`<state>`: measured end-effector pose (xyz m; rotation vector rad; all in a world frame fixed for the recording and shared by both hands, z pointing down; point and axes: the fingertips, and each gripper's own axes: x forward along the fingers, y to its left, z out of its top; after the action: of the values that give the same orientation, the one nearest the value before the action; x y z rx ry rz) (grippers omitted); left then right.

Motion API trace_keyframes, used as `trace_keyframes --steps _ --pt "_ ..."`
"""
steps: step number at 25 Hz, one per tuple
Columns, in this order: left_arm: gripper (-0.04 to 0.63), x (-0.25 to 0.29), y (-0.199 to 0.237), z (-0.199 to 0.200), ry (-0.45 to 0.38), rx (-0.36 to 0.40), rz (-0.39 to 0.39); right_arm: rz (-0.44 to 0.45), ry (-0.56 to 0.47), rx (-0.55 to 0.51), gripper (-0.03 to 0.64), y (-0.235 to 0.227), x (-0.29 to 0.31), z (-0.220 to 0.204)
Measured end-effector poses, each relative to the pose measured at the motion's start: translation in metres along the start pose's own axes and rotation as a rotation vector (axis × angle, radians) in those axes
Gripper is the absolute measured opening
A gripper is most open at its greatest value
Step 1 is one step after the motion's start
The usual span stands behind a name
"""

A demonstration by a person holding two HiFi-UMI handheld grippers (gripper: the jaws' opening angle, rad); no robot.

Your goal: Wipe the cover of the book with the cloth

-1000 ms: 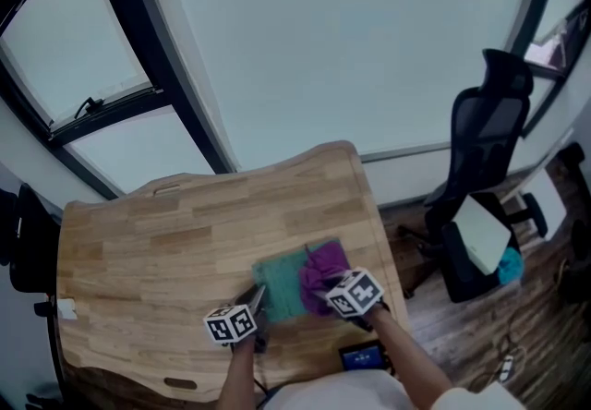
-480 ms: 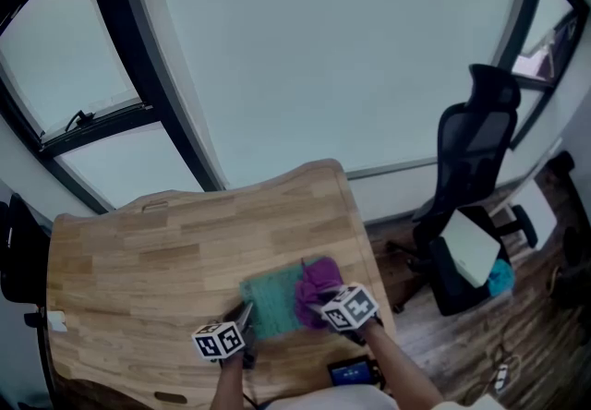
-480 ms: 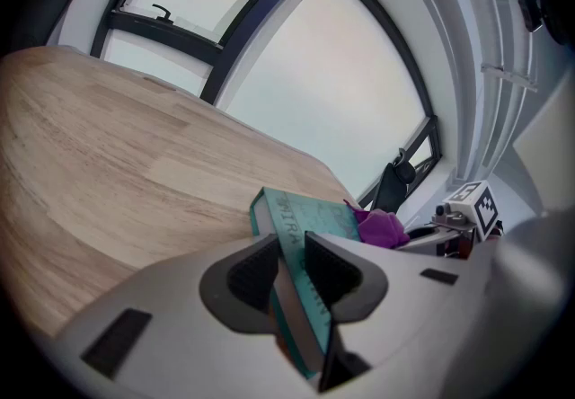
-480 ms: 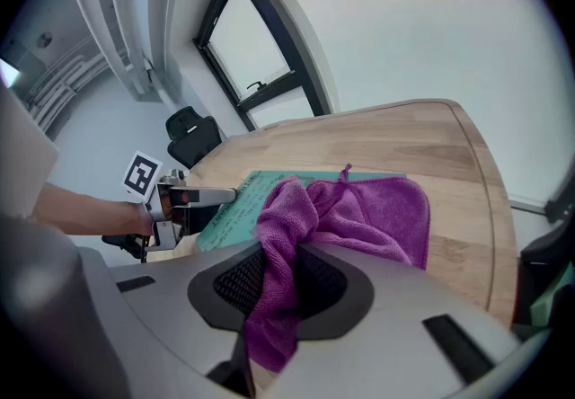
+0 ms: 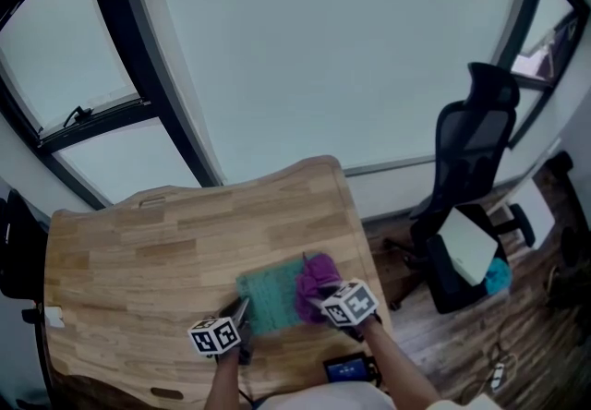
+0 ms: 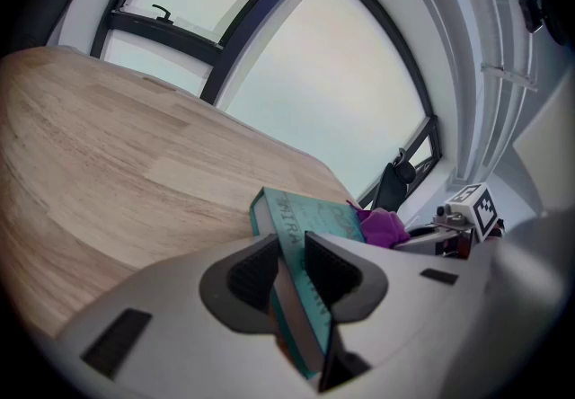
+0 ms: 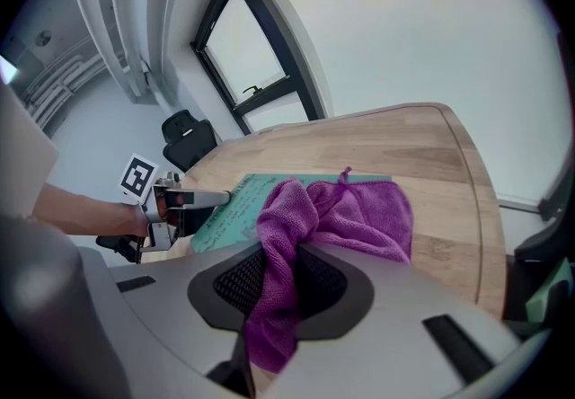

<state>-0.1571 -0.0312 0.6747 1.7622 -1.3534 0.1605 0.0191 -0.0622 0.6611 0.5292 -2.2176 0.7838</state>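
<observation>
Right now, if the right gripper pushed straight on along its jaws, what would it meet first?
The purple cloth clamped in the right gripper, bunched ahead; beneath it, probably the teal book.

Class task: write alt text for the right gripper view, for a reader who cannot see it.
The right gripper is shut on a crumpled purple microfibre cloth, which drapes forward onto a flat teal book lying on a light wooden table. At left, the left gripper clamps the book's edge.

- wooden table [image 5: 138, 251] bare left of and beyond the teal book [image 5: 268, 295].
- purple cloth [image 5: 314, 281] heaped on the book's right.
- office chair [image 5: 469, 154] past the table's right edge.
</observation>
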Motion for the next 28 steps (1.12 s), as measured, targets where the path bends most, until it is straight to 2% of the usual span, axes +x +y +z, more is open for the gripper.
trace_keyframes --steps 5,28 --pt "0.095 0.001 -0.001 0.001 -0.002 0.002 -0.001 -0.081 -0.015 -0.025 0.080 -0.013 -0.009 0.001" --pt "0.095 0.000 -0.002 0.001 0.000 0.004 0.003 -0.120 -0.001 -0.017 0.080 -0.024 -0.001 0.019"
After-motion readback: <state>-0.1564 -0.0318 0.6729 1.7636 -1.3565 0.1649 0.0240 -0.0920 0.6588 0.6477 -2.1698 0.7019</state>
